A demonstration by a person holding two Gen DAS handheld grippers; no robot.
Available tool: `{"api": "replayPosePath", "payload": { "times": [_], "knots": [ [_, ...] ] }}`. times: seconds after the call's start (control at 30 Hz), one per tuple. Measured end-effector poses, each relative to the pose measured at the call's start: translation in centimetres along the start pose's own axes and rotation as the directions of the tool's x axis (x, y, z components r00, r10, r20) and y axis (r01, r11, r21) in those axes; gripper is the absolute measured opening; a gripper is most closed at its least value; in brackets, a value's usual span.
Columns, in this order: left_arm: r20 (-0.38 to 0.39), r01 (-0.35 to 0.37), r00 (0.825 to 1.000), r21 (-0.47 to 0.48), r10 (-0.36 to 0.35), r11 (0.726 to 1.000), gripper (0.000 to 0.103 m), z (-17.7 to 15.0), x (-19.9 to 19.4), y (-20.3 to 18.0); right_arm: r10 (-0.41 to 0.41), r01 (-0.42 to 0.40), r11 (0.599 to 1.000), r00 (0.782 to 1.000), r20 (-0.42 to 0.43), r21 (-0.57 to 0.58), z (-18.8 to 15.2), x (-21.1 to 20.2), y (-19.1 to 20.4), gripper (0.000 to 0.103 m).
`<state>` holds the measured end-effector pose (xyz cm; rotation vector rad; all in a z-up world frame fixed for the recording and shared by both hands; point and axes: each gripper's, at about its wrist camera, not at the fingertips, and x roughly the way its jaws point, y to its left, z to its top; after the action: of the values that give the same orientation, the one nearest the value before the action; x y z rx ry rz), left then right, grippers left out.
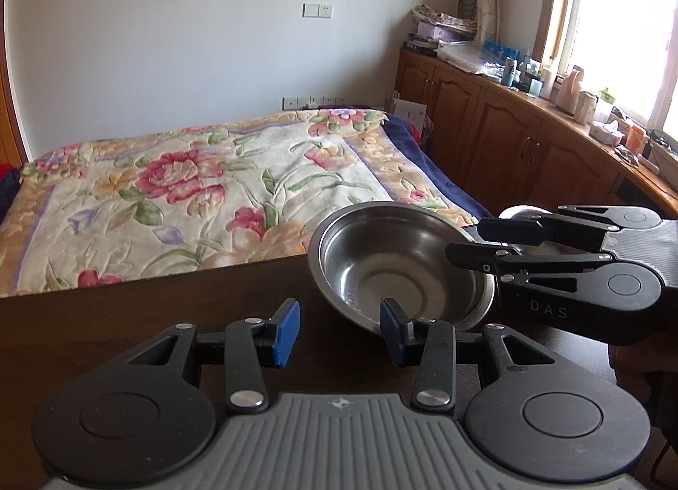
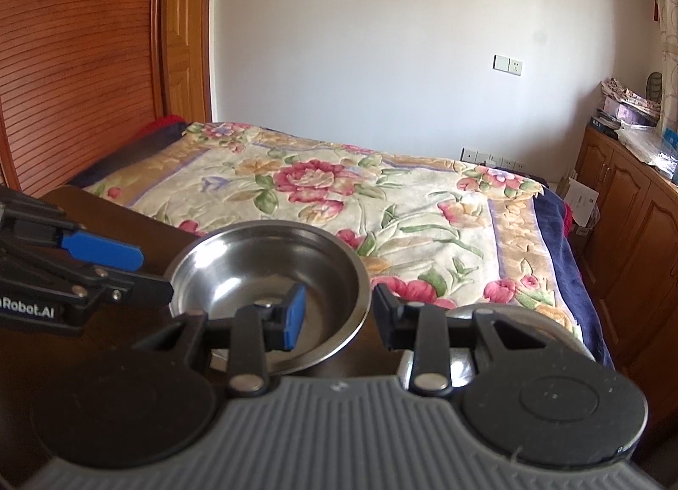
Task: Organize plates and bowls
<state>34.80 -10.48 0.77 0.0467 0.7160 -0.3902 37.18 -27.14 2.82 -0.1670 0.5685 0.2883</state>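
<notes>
Steel bowl point(image 2: 271, 284) on the dark wooden table point(image 1: 148, 320) beside the flowered bed point(image 2: 360, 202), right gripper point(image 2: 337, 316) spread astride its near rim without clamping, left gripper point(image 1: 339, 331) released just short of it, perhaps a second dish point(image 2: 521, 325) behind the right fingers.

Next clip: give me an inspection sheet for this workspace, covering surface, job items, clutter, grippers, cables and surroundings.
Surface: dark wooden table, bare where visible.
Job's things: steel bowl upright and empty on the table; a second steel piece to its right, mostly hidden behind the right gripper, kind unclear.
Clutter: nothing seen on the table.
Grippers: left gripper open, holding nothing, just short of the bowl; right gripper open, its fingers straddling the bowl's rim.
Cables: nothing seen.
Surroundings: bed with floral blanket behind the table; cabinets under the window, their top crowded with bottles and boxes.
</notes>
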Motion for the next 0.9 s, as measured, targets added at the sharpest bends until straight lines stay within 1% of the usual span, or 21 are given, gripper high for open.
{"api": "replayPosePath", "payload": {
  "times": [0.2, 0.37, 0.57, 0.63, 0.7, 0.77, 0.8, 0.83, 0.9],
  "knots": [
    [0.001, 0.006, 1.0, -0.02, -0.006, 1.0, 0.045, 0.0, 0.2, 0.3, 0.007, -0.007, 1.0, 1.0, -0.015, 0.007, 0.0, 0.5, -0.1, 0.037],
    [0.007, 0.013, 1.0, -0.019, -0.013, 1.0, 0.043, 0.1, 0.1, 0.3, -0.002, 0.002, 1.0, 1.0, -0.014, -0.002, -0.1, 0.6, 0.1, 0.032],
    [0.008, 0.029, 1.0, -0.036, -0.029, 0.999, 0.043, 0.0, 0.3, 0.7, -0.005, 0.005, 1.0, 1.0, -0.027, -0.008, 0.0, 1.0, 0.2, 0.031],
    [-0.009, 0.031, 0.999, -0.041, -0.031, 0.999, 0.037, -0.1, 0.6, 0.6, 0.02, -0.02, 1.0, 0.998, -0.057, 0.011, -0.1, 1.5, 0.1, 0.03],
    [-0.028, 0.03, 0.999, -0.052, -0.031, 0.998, 0.034, -0.3, 1.1, 0.7, 0.051, -0.046, 0.997, 0.996, -0.075, 0.063, -0.2, 2.0, -0.3, 0.029],
    [-0.032, 0.031, 0.999, -0.051, -0.032, 0.998, 0.033, -0.5, 1.2, 0.7, 0.047, -0.042, 0.997, 0.996, -0.075, 0.065, -0.4, 2.0, -0.2, 0.028],
    [-0.033, 0.032, 0.999, -0.051, -0.033, 0.998, 0.03, -0.6, 1.2, 0.7, 0.046, -0.041, 0.997, 0.996, -0.077, 0.067, -0.5, 2.0, -0.2, 0.028],
    [-0.035, 0.032, 0.999, -0.053, -0.033, 0.998, 0.029, -0.6, 1.3, 0.8, 0.054, -0.048, 0.996, 0.995, -0.08, 0.073, -0.6, 2.0, -0.1, 0.022],
    [-0.035, 0.027, 0.999, -0.054, -0.029, 0.998, 0.026, -0.6, 1.2, 0.8, 0.064, -0.057, 0.995, 0.994, -0.084, 0.08, -0.8, 2.0, 0.0, 0.021]
  ]
}}
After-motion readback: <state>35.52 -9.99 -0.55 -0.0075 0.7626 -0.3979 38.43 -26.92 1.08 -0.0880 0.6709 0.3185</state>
